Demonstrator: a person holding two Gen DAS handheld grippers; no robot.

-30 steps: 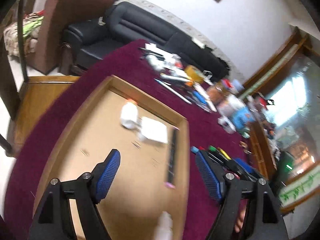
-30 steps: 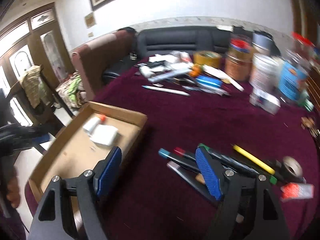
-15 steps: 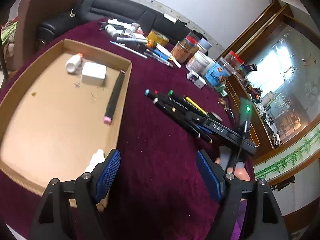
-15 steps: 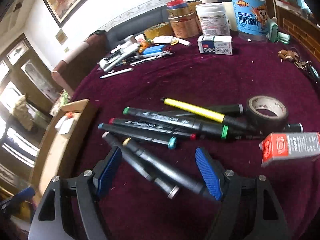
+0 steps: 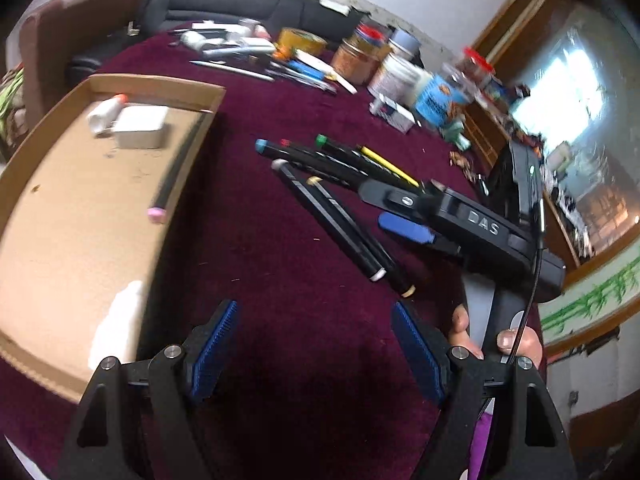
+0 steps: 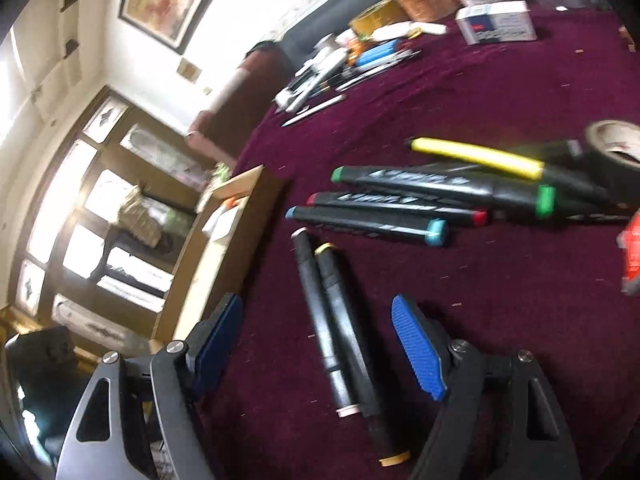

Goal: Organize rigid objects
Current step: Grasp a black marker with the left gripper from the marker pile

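Note:
Several black markers lie on the maroon cloth. Two markers with pale caps (image 6: pixel 336 328) lie side by side between the fingers of my right gripper (image 6: pixel 320 344), which is open and low over them; they also show in the left wrist view (image 5: pixel 340 220). Markers with blue (image 6: pixel 368 224), red (image 6: pixel 400 206), green (image 6: pixel 440 188) and yellow (image 6: pixel 476 156) parts lie beyond. The cardboard tray (image 5: pixel 48 216) holds a black marker (image 5: pixel 176 168), a white box (image 5: pixel 140 126) and a white bottle (image 5: pixel 106 112). My left gripper (image 5: pixel 314 348) is open and empty over bare cloth beside the tray.
A black tape roll (image 6: pixel 612 152) and a red box (image 6: pixel 632 256) lie right of the markers. Jars, tape and pens (image 5: pixel 360 60) crowd the table's far side. A black sofa (image 5: pixel 240 4) stands behind the table. The right gripper's body (image 5: pixel 472 224) reaches in from the right.
My right gripper has moved down and closer over the two pale-capped markers. My left gripper has shifted slightly; both stay open.

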